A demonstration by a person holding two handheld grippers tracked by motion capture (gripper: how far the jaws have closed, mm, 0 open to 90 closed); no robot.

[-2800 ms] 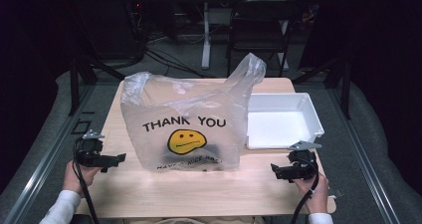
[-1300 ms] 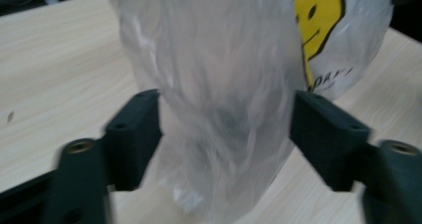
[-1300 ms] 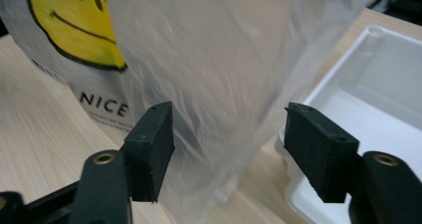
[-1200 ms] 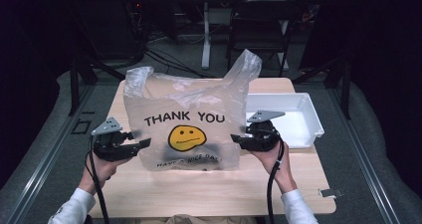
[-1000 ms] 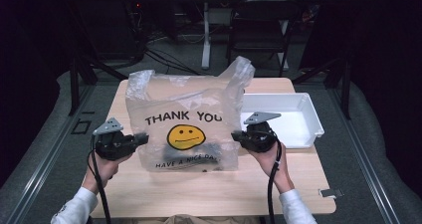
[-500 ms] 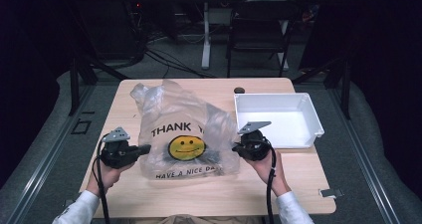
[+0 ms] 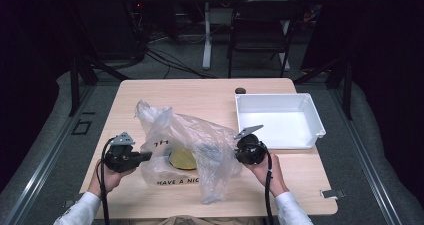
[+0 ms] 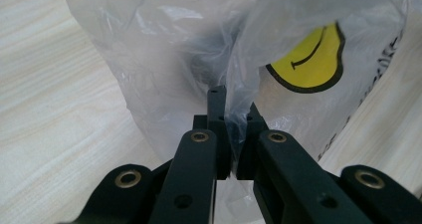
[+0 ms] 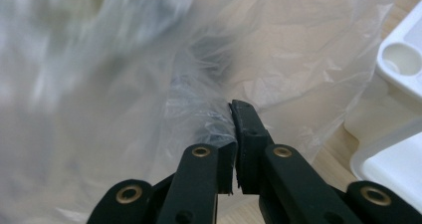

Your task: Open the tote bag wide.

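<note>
The clear bag (image 7: 187,152), printed with a yellow smiley, lies crumpled on the bench (image 7: 200,92) near the front. The left gripper (image 7: 145,156) and right gripper (image 7: 239,152) each pinch its film, jaws pressed together. A white tray (image 7: 280,120) sits just right; the room is dark.

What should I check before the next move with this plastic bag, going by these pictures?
1. Left tongs shut on the plastic bag: ok, film pinched between the jaws.
2. Right tongs shut on the bag: ok, film caught at the jaws.
3. Bag down on the table: ok, it lies slumped.
4. White tray apart from the bag: ok.
5. Bag's contents: cannot tell.
</note>
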